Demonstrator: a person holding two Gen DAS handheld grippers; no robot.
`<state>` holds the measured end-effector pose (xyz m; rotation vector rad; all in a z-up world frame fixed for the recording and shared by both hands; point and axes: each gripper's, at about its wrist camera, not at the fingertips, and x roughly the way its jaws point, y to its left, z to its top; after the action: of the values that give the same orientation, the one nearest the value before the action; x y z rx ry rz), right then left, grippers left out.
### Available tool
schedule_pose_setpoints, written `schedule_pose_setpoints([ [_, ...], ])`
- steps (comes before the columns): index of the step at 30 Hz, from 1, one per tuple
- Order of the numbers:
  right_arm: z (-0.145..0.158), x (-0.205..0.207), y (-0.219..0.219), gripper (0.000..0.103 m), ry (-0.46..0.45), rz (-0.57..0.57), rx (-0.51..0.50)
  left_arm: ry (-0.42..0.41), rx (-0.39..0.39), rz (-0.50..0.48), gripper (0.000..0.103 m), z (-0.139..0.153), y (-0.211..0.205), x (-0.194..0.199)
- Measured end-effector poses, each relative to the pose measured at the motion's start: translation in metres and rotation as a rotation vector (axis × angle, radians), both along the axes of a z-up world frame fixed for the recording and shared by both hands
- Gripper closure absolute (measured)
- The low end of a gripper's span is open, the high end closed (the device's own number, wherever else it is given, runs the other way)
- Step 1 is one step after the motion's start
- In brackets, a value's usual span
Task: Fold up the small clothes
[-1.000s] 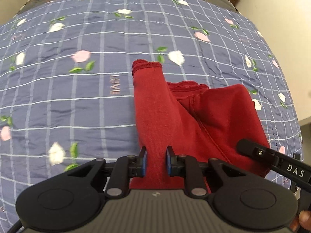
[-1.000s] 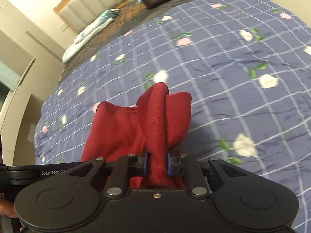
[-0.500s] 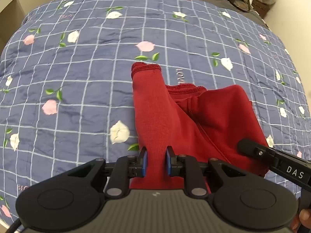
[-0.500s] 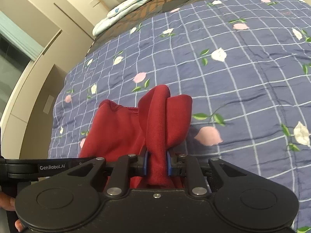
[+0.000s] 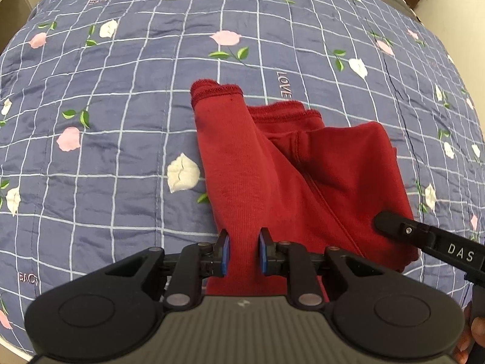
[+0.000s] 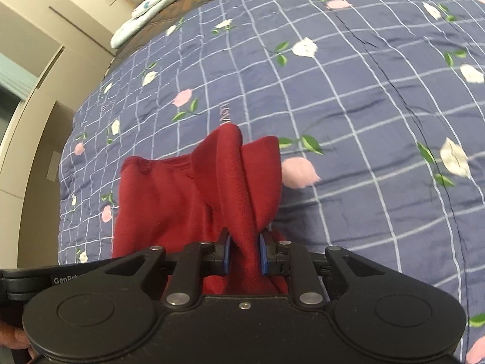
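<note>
Two grippers are both clamped on the same red garment point(image 5: 303, 176), and I have it stretched between them over the bed. My left gripper point(image 5: 242, 251) has its blue pads point(image 5: 225, 253) pressed in on a narrow band of the cloth, at the near end of a long folded strip that runs away to a stitched hem. My right gripper point(image 6: 244, 253) pinches a bunched ridge of the same fabric point(image 6: 188, 200), which stands up in two rounded folds beyond its pads point(image 6: 263, 254). In the left view I can see the other tool's black arm point(image 5: 424, 236), with white letters on it, lying across the garment's right side. The rest of the cloth spreads flat between the two grips, with a seam running diagonally across it and a second hem showing behind the strip. Under it lies a blue quilt point(image 5: 121, 121) with a white grid and pink and white flowers. In the right view a pale folded blanket point(image 6: 157, 6) sits at the far end of the bed, next to a beige wall point(image 6: 36, 69). Part of a hand point(image 6: 15, 339) shows at the lower left edge of that view
</note>
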<state>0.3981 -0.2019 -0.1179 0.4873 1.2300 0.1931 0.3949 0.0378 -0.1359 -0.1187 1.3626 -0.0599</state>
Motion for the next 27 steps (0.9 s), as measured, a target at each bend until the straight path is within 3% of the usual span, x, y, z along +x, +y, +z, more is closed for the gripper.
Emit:
schedule_pose_setpoints([
  [10, 0.002, -0.009, -0.020, 0.075, -0.002, -0.067, -0.013, 0.015, 0.024, -0.019, 0.081, -0.004, -0.008, 0.000],
  [16, 0.016, -0.011, -0.027, 0.056, -0.042, -0.075, -0.034, 0.027, 0.033, -0.014, 0.076, -0.006, -0.006, -0.001],
  [18, 0.020, -0.011, -0.029, 0.045, -0.055, -0.079, -0.044, 0.030, 0.040, -0.012, 0.073, -0.007, -0.005, -0.003],
  [27, 0.037, -0.025, -0.033, 0.022, -0.104, -0.088, -0.091, 0.017, 0.026, -0.008, 0.058, -0.003, 0.001, -0.013],
])
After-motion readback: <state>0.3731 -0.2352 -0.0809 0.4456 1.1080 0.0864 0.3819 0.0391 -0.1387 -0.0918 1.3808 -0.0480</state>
